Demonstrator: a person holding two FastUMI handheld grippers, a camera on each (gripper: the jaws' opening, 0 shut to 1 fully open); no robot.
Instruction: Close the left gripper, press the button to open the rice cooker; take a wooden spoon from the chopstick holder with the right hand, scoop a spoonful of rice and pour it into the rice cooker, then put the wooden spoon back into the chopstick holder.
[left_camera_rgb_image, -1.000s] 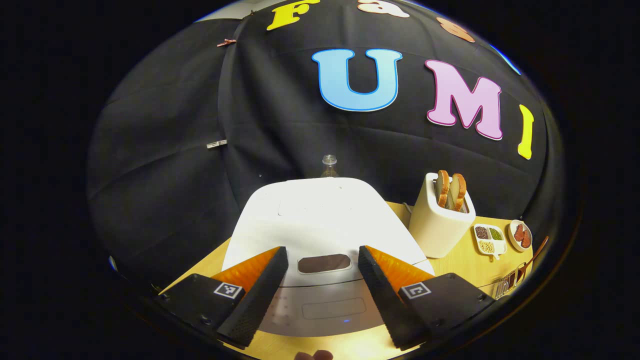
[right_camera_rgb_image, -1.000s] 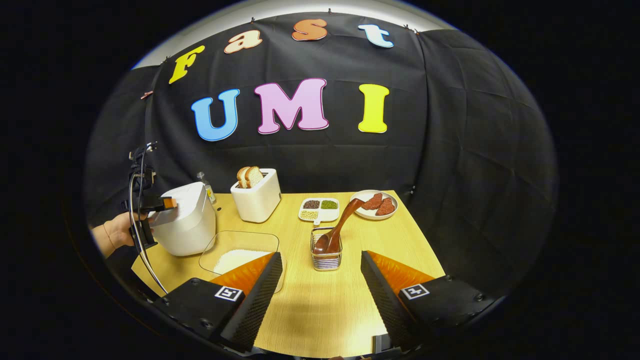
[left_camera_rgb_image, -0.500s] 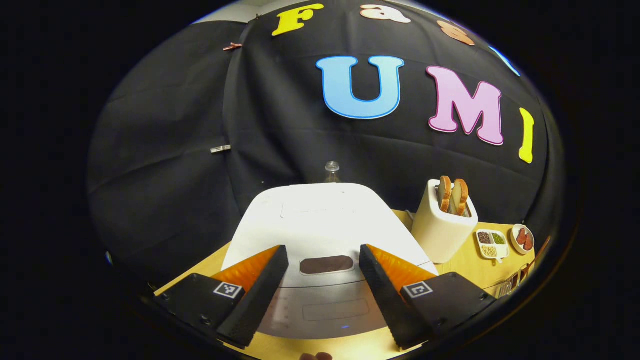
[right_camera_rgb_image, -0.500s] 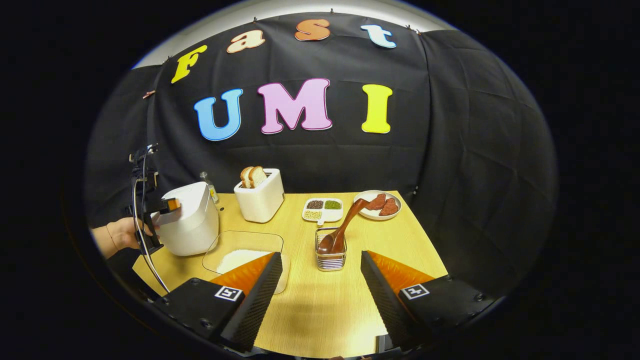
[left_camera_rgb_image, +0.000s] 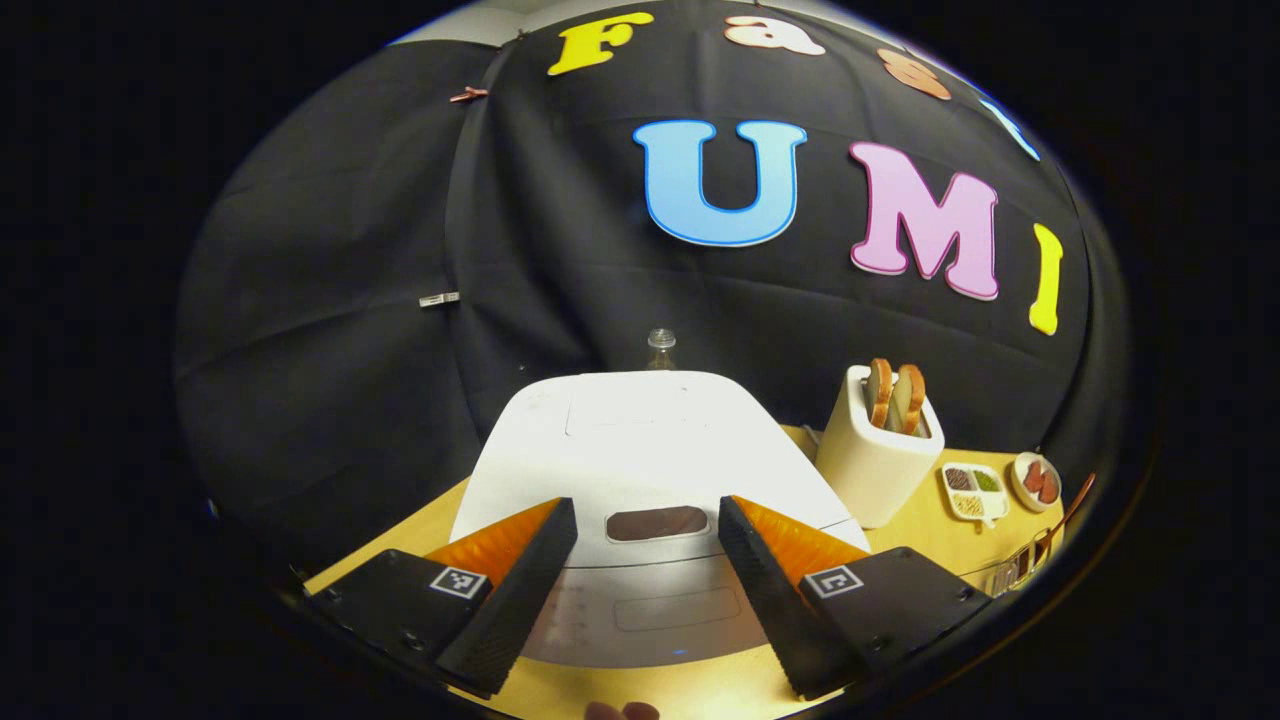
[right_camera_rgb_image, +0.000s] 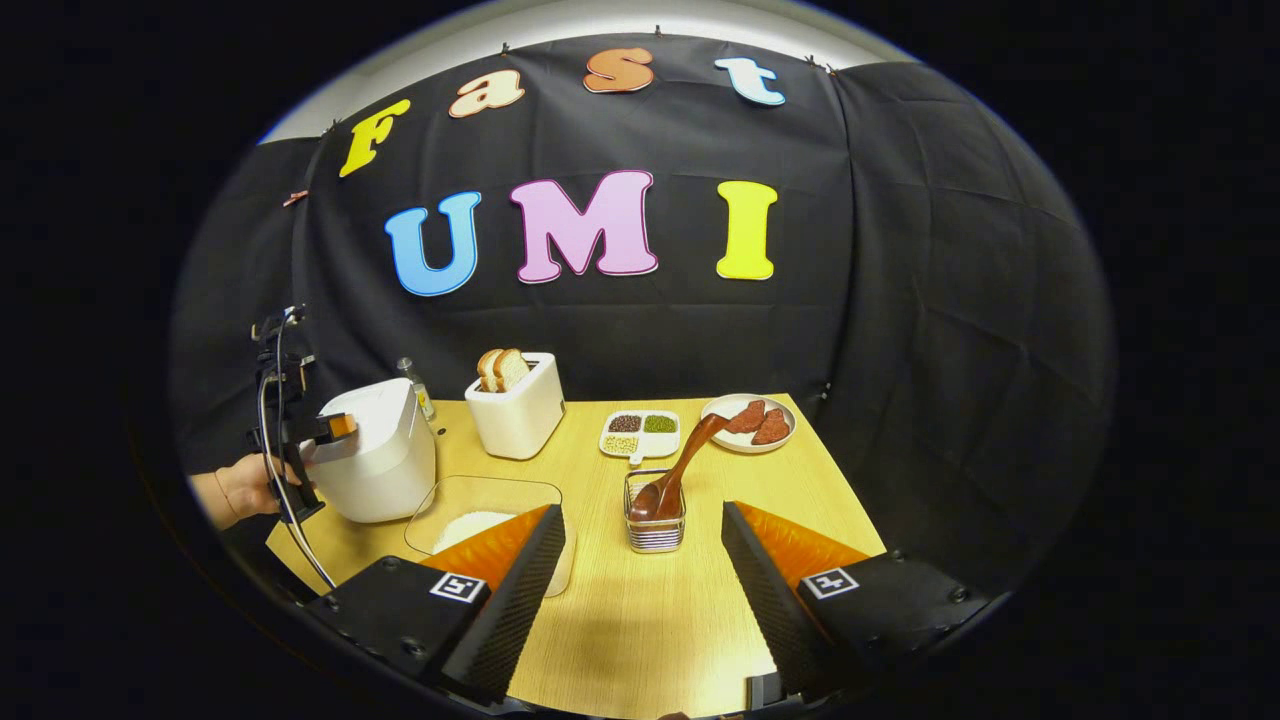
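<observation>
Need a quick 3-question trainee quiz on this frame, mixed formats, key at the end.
1. True or false: the rice cooker lid is open.
2. The wooden spoon stands in: A) the toaster B) the wire holder C) the rice tub.
3. Fill in: the jaws of the left gripper are ____ on either side of the cooker's button.

Key: 1 false; 2 B; 3 open.

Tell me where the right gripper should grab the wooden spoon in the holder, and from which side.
Grip the wooden spoon on its bare upper handle, above the chopstick holder rim. Its bowl sits down in the holder and the handle leans up toward the plate at the back right. Bring the open right gripper in from the front, fingers either side of the handle, probably square to its lean.
</observation>
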